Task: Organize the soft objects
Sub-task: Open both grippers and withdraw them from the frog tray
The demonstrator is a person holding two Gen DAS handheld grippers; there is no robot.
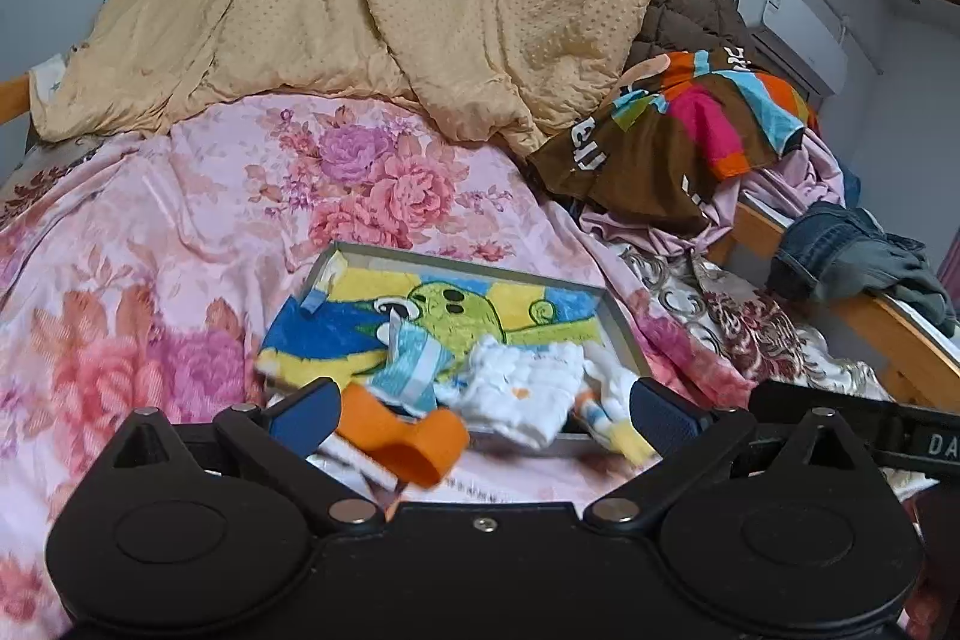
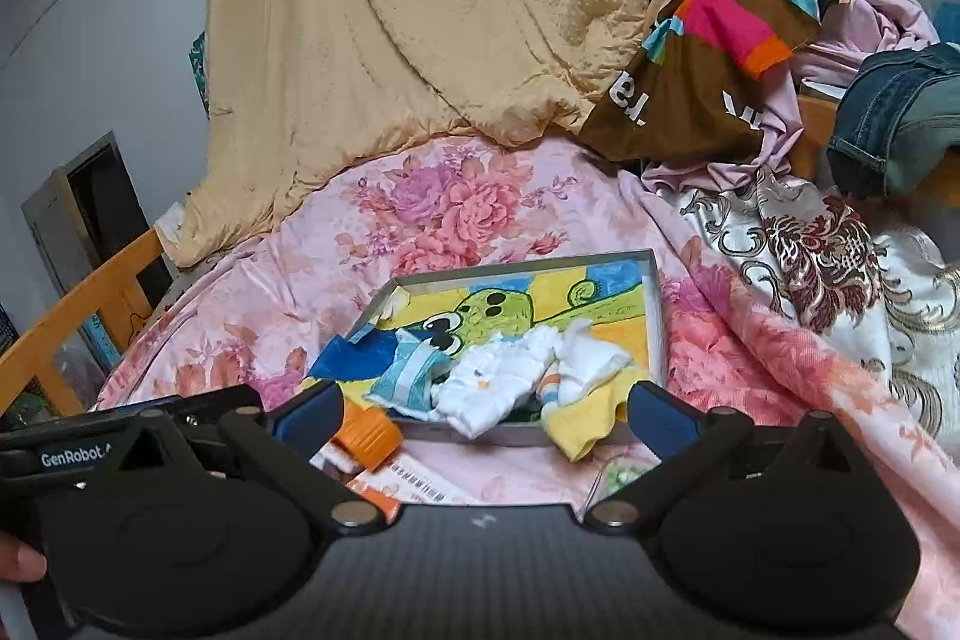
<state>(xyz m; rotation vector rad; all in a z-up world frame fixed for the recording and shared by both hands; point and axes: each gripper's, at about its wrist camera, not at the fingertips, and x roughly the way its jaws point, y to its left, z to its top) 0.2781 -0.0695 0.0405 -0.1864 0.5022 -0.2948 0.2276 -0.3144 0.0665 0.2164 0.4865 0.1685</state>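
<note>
A grey metal tray (image 1: 480, 268) (image 2: 657, 316) sits on the pink floral bedspread, lined with a yellow, blue and green cartoon towel (image 1: 540, 304) (image 2: 606, 316). On the towel lie a light blue striped sock (image 1: 414, 364) (image 2: 408, 370), bunched white socks (image 1: 522, 388) (image 2: 498, 388) and a yellow-toed sock (image 1: 624, 436) (image 2: 582, 430). My left gripper (image 1: 483, 418) is open wide just short of the tray. A blurred orange item (image 1: 408, 442) (image 2: 366, 433) is beside its left finger, and neither pad presses on it. My right gripper (image 2: 486, 412) is also open wide and empty before the tray.
A beige quilt (image 1: 360, 10) is heaped at the back. A brown multicoloured garment (image 1: 660, 130), lilac cloth and jeans (image 1: 852, 256) pile up on the right by the wooden bed rail (image 1: 900, 334). Printed paper packaging (image 2: 420, 478) lies in front of the tray.
</note>
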